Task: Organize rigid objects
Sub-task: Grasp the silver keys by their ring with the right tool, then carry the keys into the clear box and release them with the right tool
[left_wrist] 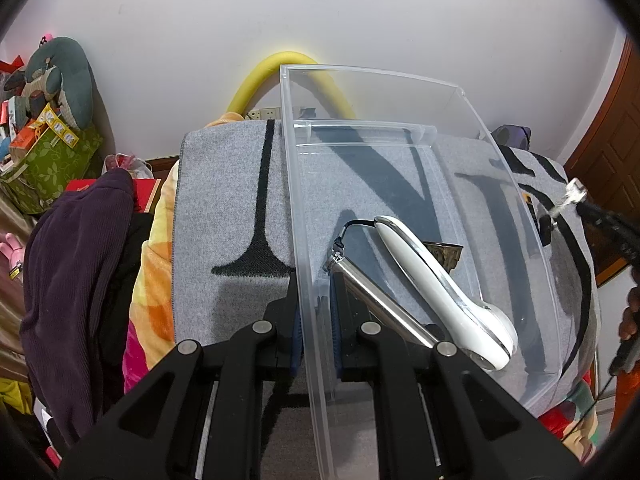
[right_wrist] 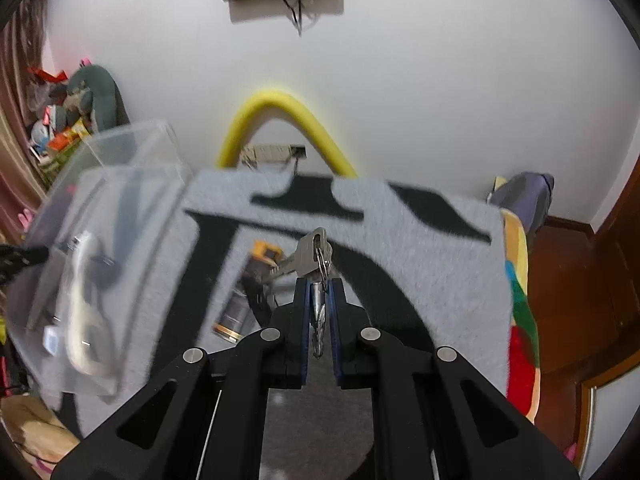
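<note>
Left gripper (left_wrist: 316, 312) clamped on clear bin (left_wrist: 460, 92) wall, right gripper (right_wrist: 319, 300) clenching keys (right_wrist: 316, 256)

1. This is a room in a home, with a plain white wall (left_wrist: 168, 60).
2. Left of the wall, a stuffed toy (left_wrist: 60, 80) sits on a pile of boxes and bags.
3. Below the wall lie a grey rug (left_wrist: 224, 200) and a bright blanket (left_wrist: 154, 280).
4. Right of the wall stands a brown wooden door (left_wrist: 612, 128).

Both wrist views look steeply down (close) at the grey mat (left_wrist: 224, 184).
</note>
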`<action>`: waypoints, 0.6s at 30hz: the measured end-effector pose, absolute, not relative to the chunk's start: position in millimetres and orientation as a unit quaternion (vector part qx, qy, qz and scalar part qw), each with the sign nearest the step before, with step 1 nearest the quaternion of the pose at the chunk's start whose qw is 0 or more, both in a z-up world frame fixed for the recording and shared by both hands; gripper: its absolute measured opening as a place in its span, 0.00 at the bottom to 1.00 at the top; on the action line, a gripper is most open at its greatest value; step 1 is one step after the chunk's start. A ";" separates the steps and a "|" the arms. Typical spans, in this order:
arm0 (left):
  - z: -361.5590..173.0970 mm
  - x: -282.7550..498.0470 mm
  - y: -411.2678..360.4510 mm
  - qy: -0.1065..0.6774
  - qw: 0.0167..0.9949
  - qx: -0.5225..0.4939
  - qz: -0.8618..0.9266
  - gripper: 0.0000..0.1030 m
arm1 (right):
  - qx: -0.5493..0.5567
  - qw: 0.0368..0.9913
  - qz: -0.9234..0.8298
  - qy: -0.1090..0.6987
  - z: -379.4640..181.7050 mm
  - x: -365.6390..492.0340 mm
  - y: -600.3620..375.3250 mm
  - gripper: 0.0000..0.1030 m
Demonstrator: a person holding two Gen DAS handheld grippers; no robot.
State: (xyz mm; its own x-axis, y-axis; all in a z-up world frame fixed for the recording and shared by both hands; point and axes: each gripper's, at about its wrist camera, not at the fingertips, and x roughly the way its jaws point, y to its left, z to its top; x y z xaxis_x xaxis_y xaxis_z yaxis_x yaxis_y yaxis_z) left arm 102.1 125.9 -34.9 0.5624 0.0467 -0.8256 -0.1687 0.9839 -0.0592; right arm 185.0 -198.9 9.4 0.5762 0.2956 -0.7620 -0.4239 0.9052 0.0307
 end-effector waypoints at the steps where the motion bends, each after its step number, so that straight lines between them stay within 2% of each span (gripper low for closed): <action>1: -35.0 102.1 126.0 0.464 0.881 -0.066 0.061 0.09 | -0.076 0.887 0.209 0.405 18.2 181.7 -197.4 0.08; 12: -34.7 102.7 126.4 0.463 0.882 -0.070 0.059 0.09 | -0.079 0.892 0.295 0.334 90.9 149.9 -142.8 0.08; 18: -34.2 102.8 127.4 0.463 0.882 -0.072 0.058 0.09 | -0.088 0.871 0.344 0.339 85.2 143.2 -90.4 0.08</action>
